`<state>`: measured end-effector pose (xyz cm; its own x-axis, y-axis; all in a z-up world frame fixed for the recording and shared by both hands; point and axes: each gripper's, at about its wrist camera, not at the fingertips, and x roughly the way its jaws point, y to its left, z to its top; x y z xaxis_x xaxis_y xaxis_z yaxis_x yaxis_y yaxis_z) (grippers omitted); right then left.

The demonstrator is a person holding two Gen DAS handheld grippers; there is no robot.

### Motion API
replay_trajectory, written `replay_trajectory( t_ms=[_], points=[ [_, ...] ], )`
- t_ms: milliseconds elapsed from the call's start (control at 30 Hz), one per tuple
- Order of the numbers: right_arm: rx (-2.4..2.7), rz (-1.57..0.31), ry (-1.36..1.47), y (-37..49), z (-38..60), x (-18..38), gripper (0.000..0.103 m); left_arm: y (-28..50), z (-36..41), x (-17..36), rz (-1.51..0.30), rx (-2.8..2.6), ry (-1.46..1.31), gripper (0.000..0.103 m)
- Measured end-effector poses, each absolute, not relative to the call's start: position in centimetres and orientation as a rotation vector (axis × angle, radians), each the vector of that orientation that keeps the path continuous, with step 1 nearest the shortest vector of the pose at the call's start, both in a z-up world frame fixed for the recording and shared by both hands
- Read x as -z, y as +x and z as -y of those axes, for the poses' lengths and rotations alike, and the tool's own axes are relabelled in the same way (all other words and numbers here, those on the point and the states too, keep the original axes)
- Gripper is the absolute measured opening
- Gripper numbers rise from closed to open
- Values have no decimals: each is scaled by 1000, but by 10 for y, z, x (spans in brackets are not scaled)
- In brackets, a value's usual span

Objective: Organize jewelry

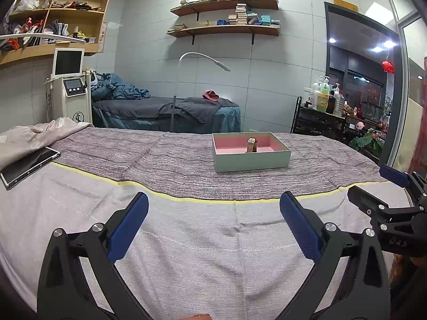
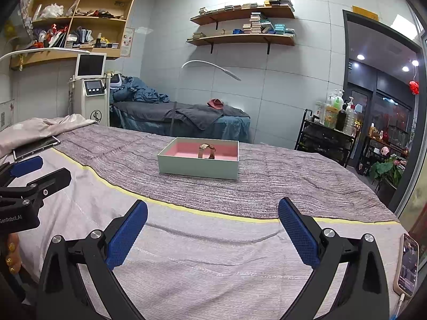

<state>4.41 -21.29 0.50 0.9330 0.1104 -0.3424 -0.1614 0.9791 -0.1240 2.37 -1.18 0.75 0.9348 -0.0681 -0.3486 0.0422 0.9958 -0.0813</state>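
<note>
Nearest my lens, the left gripper has its blue-padded jaws spread wide with nothing between them, poised over the pale front part of the bed cover. Seen from my right wrist view, the right gripper is likewise spread and empty; the left gripper also appears at that view's left edge. Beyond a yellow band the cover turns to grey stripes, and on these stands a mint-green box with a pink lining. Inside the box a watch stands upright on its looped strap, well apart from both grippers. A tablet lies on the crumpled sheet at far left. A phone, cable attached, lies at the cover's right edge, just beside my right gripper's outer finger.
</note>
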Motion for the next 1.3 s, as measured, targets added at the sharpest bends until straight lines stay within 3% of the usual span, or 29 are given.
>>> replay_trajectory(
  t_ms=[1300],
  points=[
    [-142, -350, -150, 46, 211, 0, 96, 30, 0, -5, -395, 37, -142, 97]
  ],
)
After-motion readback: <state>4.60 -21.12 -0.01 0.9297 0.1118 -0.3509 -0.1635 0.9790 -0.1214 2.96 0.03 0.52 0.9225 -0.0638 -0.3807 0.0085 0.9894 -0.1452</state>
